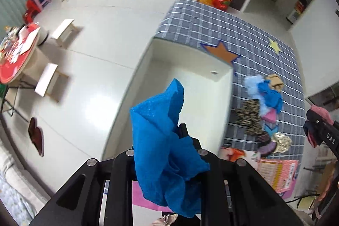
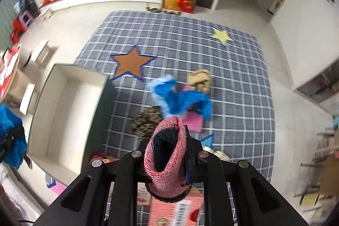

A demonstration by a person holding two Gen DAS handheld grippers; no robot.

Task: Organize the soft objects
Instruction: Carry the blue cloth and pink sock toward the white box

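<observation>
Checked grey bedspread (image 2: 233,82) carries a heap of soft items (image 2: 180,99); left tool (image 1: 169,137) clamps a blue cloth (image 1: 161,141), right tool (image 2: 169,141) clamps a pink knit sock (image 2: 167,158).

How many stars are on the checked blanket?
2. The orange star lies near the white box; the yellow star lies toward the blanket's far right corner. The pile might hide others.

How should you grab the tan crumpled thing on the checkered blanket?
Probably from straight above, pinching the raised folds at the top of the tan crumpled cloth. It sits in a bunched lump on the checkered blanket, with the blue cloth crowding its near-left side, so the far side is freer.
</observation>
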